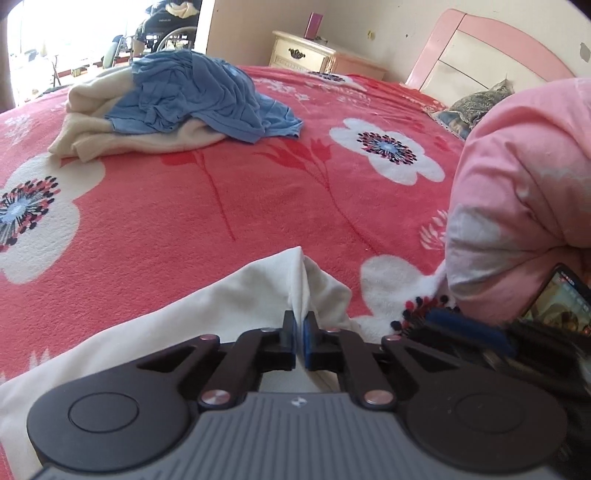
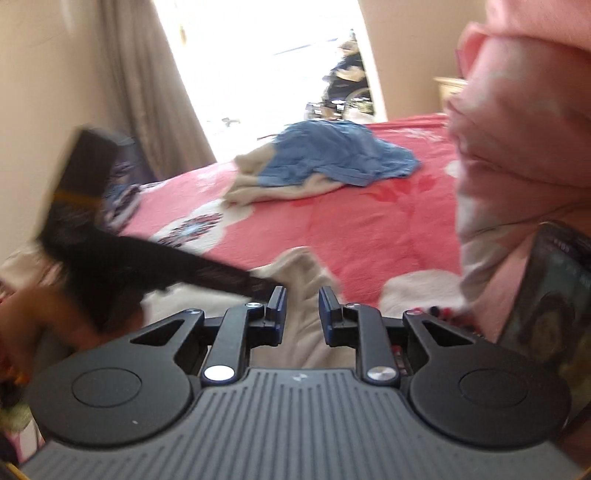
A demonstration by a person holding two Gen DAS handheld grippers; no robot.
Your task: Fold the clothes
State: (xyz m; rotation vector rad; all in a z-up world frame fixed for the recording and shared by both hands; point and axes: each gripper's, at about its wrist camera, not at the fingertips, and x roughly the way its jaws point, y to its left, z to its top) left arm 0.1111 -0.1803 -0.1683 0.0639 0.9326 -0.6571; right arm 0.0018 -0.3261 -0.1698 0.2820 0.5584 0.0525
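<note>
A white garment point(image 1: 229, 291) lies on the red flowered bedspread point(image 1: 229, 199) right under me. My left gripper point(image 1: 300, 321) is shut on a raised fold of that white cloth, which peaks just past the fingertips. In the right wrist view, which is blurred, my right gripper point(image 2: 302, 295) stands open above the same white garment point(image 2: 306, 266), with nothing between its fingers. The left gripper's black body point(image 2: 155, 269) crosses the frame to the left of it. Farther across the bed a crumpled blue garment point(image 1: 207, 96) lies on a cream one point(image 1: 122, 140).
A rolled pink quilt point(image 1: 524, 192) bulks up on the right, with a phone point(image 1: 557, 302) propped beside it. A pink headboard point(image 1: 491, 48) and a cream nightstand point(image 1: 303, 55) stand at the far side. A wheelchair point(image 1: 166, 29) is in the bright doorway.
</note>
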